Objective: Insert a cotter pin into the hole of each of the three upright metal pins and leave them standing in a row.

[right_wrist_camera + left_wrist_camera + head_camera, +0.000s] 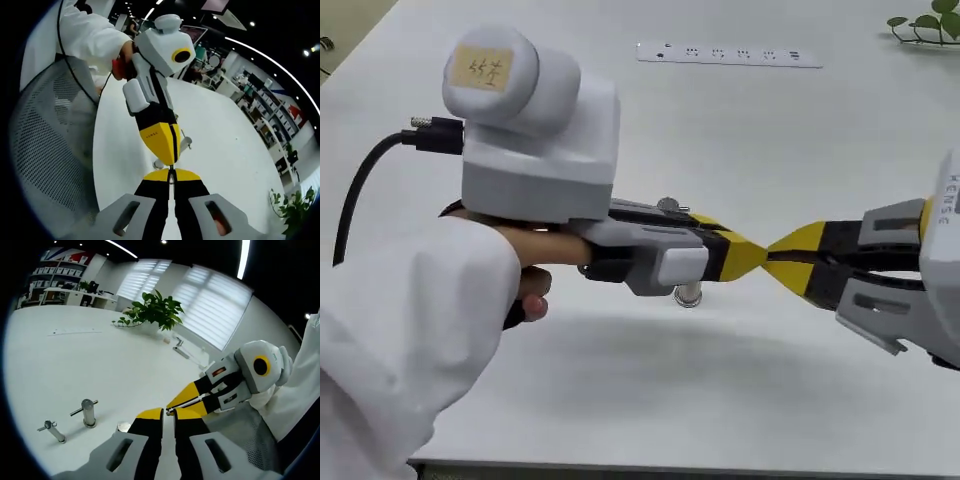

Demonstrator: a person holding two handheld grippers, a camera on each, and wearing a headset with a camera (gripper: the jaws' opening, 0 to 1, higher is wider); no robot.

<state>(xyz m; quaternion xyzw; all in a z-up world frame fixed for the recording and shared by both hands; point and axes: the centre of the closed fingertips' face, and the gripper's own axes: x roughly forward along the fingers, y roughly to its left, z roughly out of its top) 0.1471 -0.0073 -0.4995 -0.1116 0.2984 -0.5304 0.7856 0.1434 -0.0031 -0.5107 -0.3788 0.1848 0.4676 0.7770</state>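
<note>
Fingers (147, 426) of left gripper (168, 413) pressed together, right gripper (171, 176) fingers too, two silvery upright pins (89, 415), cotter pin (79, 411) through each

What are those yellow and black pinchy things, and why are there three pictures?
A person holds two hand tools. Each is called a gripper, and its two yellow-and-black jaws pinch like tweezers. One picture comes from a camera on the person's head, looking down at the white table. The other two come from a camera riding on each gripper, so they look round and bendy.

The left gripper and the right gripper meet tip to tip, and both look shut. If something tiny is pinched there, it is too small to see.

Three metal pins stand on the table. Two metal pins already have a cotter pin pushed through. The third pin is half hidden behind the jaws. Farther away are a power strip and a leafy plant.
</note>
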